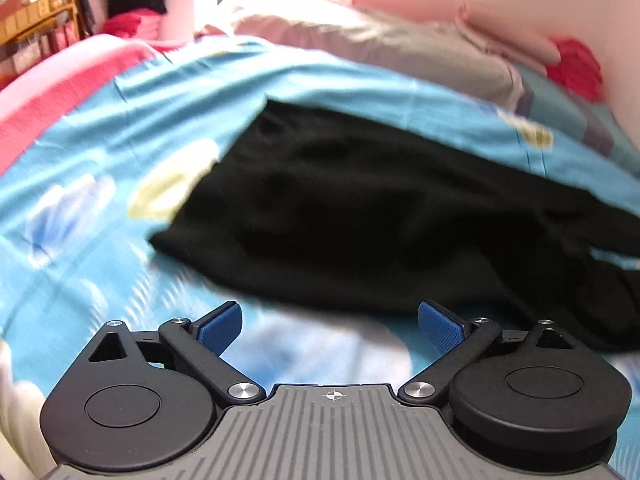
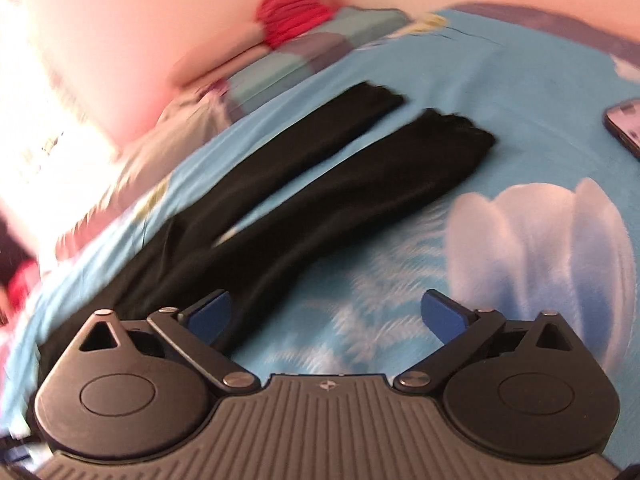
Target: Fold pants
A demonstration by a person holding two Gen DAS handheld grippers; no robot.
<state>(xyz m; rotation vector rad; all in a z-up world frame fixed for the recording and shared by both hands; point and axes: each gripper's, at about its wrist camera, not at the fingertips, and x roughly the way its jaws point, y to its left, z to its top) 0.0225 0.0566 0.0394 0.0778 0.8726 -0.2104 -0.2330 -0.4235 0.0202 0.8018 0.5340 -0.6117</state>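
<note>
Black pants (image 2: 304, 184) are lying flat on the bed (image 2: 520, 80), both legs stretched out side by side w/ a strip of blue sheet showing btwn them, waist end (image 1: 320, 200) nearest the left cam. No fold is showing yet, so the task is looking barely started. Left claw (image 1: 330, 326) is hovering spread wide, holding nothing, just short of the waist edge. Right claw (image 2: 326, 316) is also spread and empty, over the near leg. A phone (image 2: 624, 128) is sitting well apart.
</note>
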